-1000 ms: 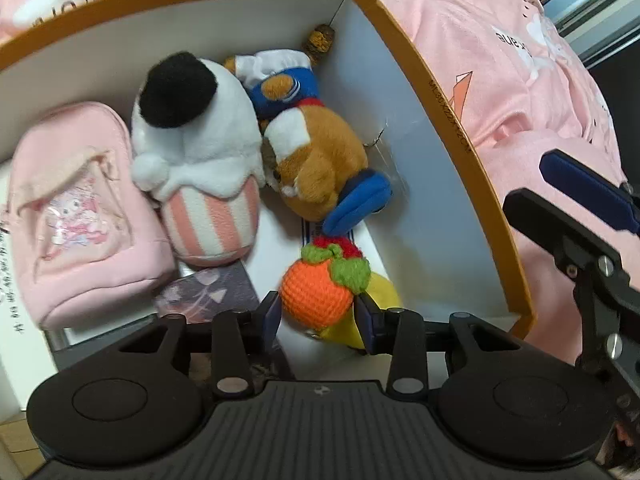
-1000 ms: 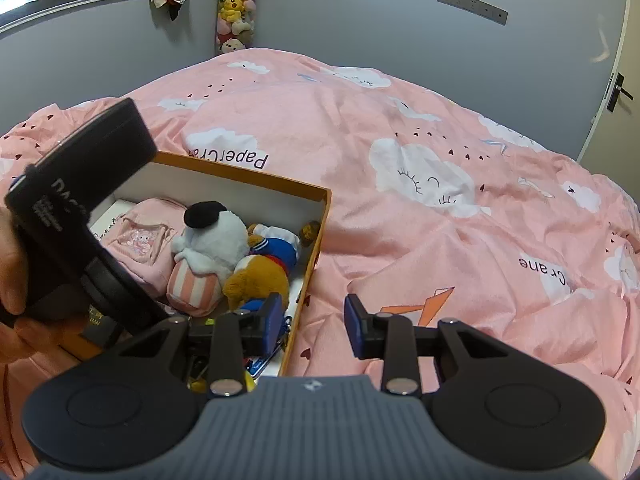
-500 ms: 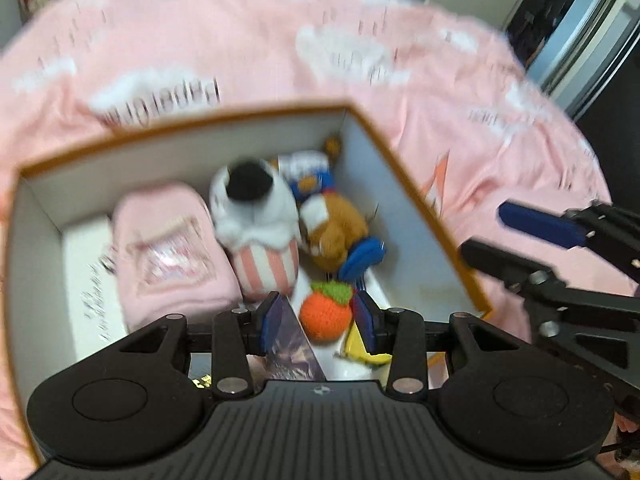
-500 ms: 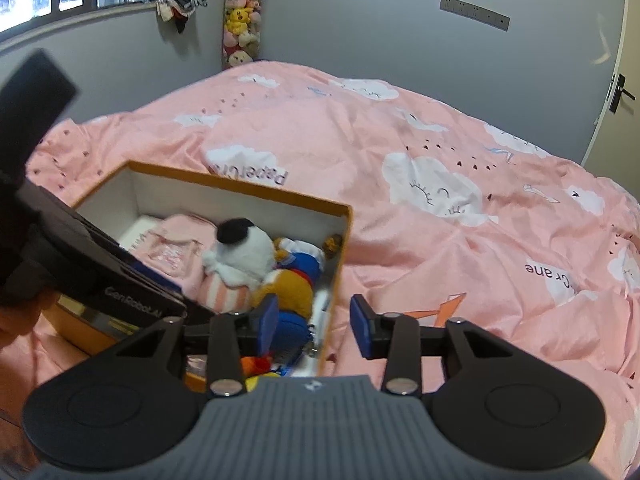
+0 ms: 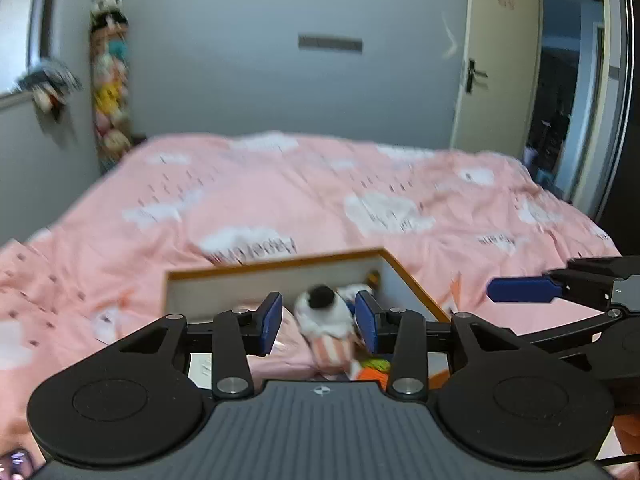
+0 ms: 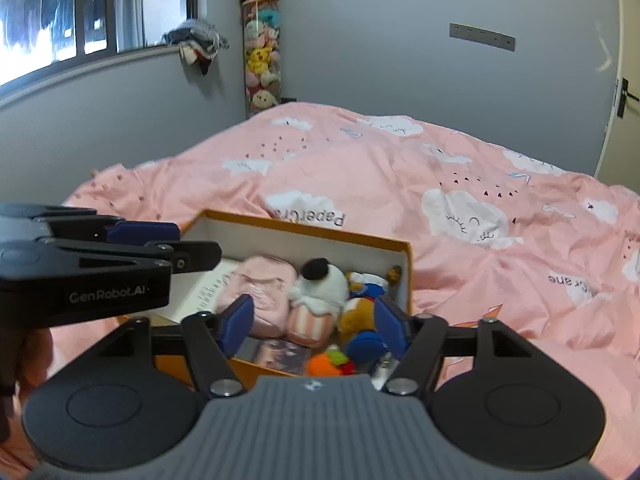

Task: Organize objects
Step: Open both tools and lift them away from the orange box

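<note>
An orange-rimmed white box [image 6: 404, 276] lies on the pink bed [image 6: 460, 184]. Inside it sit a pink pouch [image 6: 264, 292], a white plush with a black top and striped base [image 6: 320, 292], a brown plush in blue [image 6: 360, 312], an orange crochet fruit [image 6: 324, 364] and a dark card [image 6: 280, 354]. My left gripper [image 5: 319, 322] is open and empty, raised above the box's near side; the box [image 5: 416, 284] and the white plush [image 5: 326, 312] show between its fingers. My right gripper [image 6: 314, 324] is open and empty, above the box's near end.
A grey wall, a window [image 6: 80, 12] at the left and a hanging column of plush toys [image 6: 260, 52] stand behind the bed. A door [image 5: 496, 60] stands at the right. The left gripper's body [image 6: 84, 268] shows at the right wrist view's left.
My left gripper let go of the orange crochet fruit, left it in the box, and rose and tilted up. My right gripper moved left over the box's near end and its jaws opened wider.
</note>
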Available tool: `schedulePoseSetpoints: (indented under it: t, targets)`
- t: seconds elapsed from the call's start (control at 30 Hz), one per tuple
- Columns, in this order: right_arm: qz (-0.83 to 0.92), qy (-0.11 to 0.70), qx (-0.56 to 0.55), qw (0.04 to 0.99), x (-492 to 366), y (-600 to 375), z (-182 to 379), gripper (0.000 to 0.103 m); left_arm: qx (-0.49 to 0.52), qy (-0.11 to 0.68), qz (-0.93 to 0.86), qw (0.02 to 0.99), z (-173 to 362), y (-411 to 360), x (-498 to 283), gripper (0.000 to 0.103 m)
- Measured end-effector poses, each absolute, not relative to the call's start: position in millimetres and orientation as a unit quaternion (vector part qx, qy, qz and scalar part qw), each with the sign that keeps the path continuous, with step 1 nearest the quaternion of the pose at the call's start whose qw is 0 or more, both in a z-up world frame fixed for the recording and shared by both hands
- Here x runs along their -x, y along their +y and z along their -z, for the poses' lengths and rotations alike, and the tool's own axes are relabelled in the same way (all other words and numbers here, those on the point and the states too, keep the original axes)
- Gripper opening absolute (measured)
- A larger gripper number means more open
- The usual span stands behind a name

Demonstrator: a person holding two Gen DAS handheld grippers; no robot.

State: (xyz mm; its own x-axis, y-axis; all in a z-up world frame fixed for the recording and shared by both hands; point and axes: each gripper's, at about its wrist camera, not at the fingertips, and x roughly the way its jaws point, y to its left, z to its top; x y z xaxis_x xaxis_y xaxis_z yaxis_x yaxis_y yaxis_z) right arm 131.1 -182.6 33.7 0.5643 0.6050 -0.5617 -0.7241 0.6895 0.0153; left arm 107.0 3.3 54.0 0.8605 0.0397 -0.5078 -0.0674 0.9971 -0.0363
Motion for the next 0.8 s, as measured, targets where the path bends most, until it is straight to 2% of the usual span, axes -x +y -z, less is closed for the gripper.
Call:
schedulePoseSetpoints:
  t: [0.2, 0.27, 0.4, 0.57, 0.8]
  targets:
    - [-0.373, 0.266, 0.060, 0.887, -104, -182, -49, 0.083, 0.015, 0.196, -0.087, 0.977, -70, 13, -75, 0.048]
    - [-0.371, 0.259, 0.046, 0.891, -94, -182, -51, 0.090, 0.011, 0.173, -0.106, 0.979, -71, 16, -67, 0.058]
    - [-0.365, 0.228, 0.026, 0.902, -72, -182, -49, 0.101, -0.008, 0.149, -0.133, 0.980, -64, 17, -56, 0.066]
    - [-0.337, 0.195, 0.039, 0.920, -56, -176, -36, 0.102, -0.012, 0.162, -0.142, 0.976, -52, 19, -56, 0.067]
    - [-0.322, 0.216, 0.059, 0.920, -61, -169, -13, 0.102, 0.006, 0.215, -0.140, 0.967, -21, 22, -66, 0.067]
